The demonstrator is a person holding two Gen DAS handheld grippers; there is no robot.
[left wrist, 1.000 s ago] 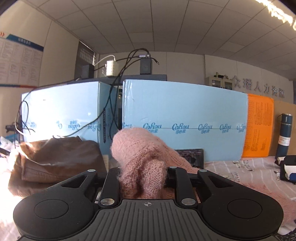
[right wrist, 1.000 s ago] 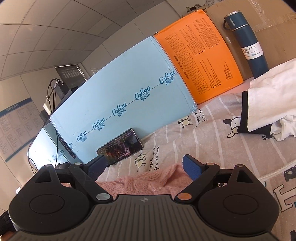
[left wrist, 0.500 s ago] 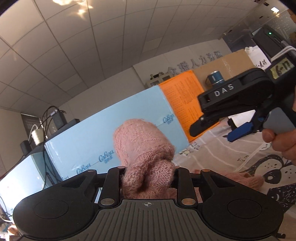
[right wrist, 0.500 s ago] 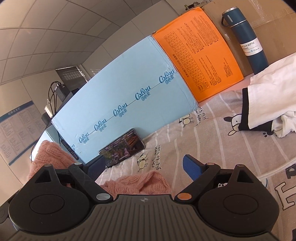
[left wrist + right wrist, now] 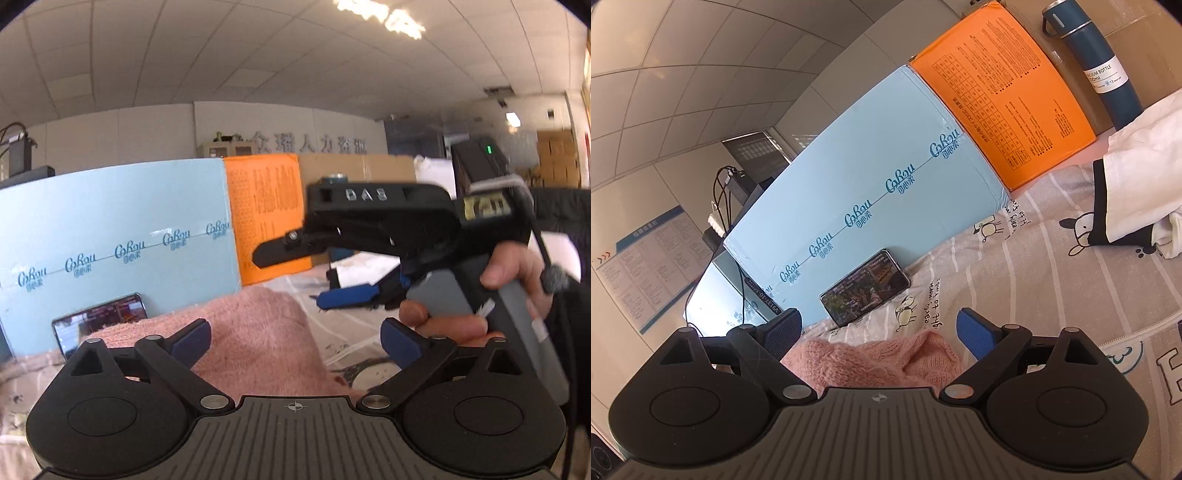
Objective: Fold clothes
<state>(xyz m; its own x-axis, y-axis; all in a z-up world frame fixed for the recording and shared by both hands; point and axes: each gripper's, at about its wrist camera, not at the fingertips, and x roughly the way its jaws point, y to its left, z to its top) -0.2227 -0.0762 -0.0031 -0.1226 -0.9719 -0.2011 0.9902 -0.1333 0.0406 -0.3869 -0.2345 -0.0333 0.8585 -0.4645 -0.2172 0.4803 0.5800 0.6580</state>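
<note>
A pink knitted sweater [image 5: 258, 332] lies on the cartoon-print sheet [image 5: 1034, 280]. My left gripper [image 5: 295, 339] hovers open just above it, with the knit spread between and below its blue pads and nothing clamped. My right gripper [image 5: 880, 330] is also open, and a bunched edge of the same sweater [image 5: 871, 360] sits low between its fingers without being pinched. In the left wrist view a hand [image 5: 443, 317] holds the right gripper's handle close by on the right.
A phone [image 5: 864, 288] leans against the blue foam board [image 5: 868, 184]. An orange box [image 5: 1004, 103] and a dark blue bottle [image 5: 1097, 70] stand behind. A white garment with black trim [image 5: 1137, 166] lies at the right on the sheet.
My left gripper, shut on a bunched fold of the pink sweater before, has opened and let it go; its view swung right. The right gripper stayed open, almost still.
</note>
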